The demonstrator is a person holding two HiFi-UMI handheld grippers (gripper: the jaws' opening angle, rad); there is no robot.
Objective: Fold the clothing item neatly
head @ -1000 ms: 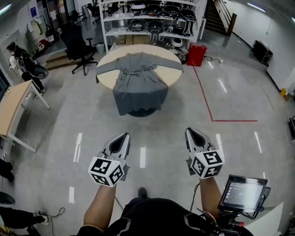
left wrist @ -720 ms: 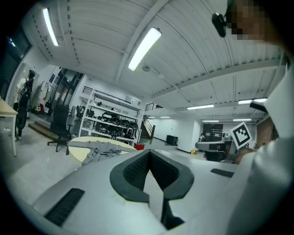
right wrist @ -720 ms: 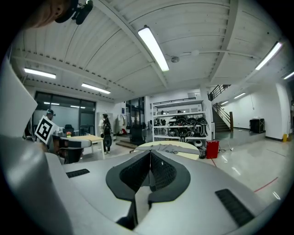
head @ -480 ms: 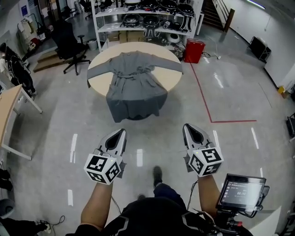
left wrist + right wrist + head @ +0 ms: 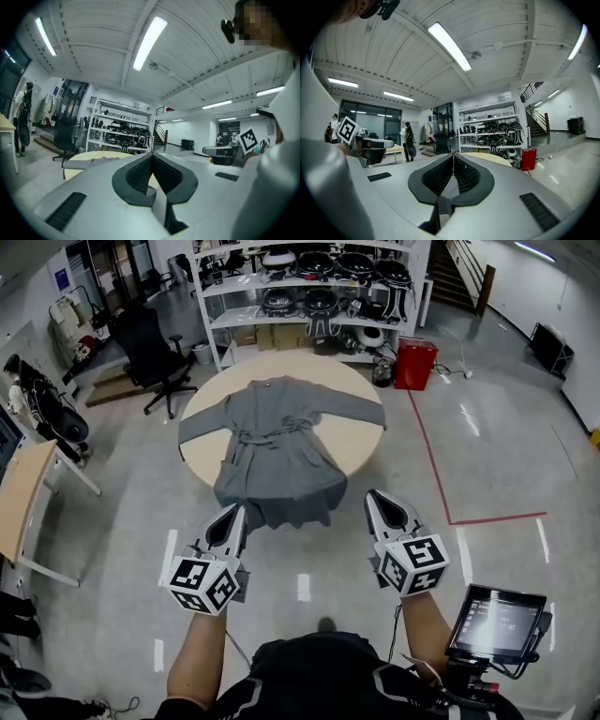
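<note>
A grey robe-like garment [image 5: 279, 444] lies spread flat on a round tan table [image 5: 361, 440], sleeves out to both sides and its hem hanging over the near edge. My left gripper [image 5: 234, 515] and right gripper [image 5: 379, 502] are held in the air short of the table, apart from the garment, both shut with nothing between the jaws. In the left gripper view the left gripper [image 5: 151, 157] points at the table, where a grey sleeve [image 5: 83, 163] shows. The right gripper view has the right gripper [image 5: 453, 156] in front of the table's edge [image 5: 490, 157].
Metal shelves [image 5: 314, 287] full of gear stand behind the table, with a red box [image 5: 416, 363] to their right. A black office chair [image 5: 150, 345] and a person [image 5: 42, 409] are at the left, near a wooden desk [image 5: 21, 498]. Red tape [image 5: 439, 486] marks the floor.
The view has moved forward, so the table and garment are nearer to both grippers. Both grippers stay shut and empty.
</note>
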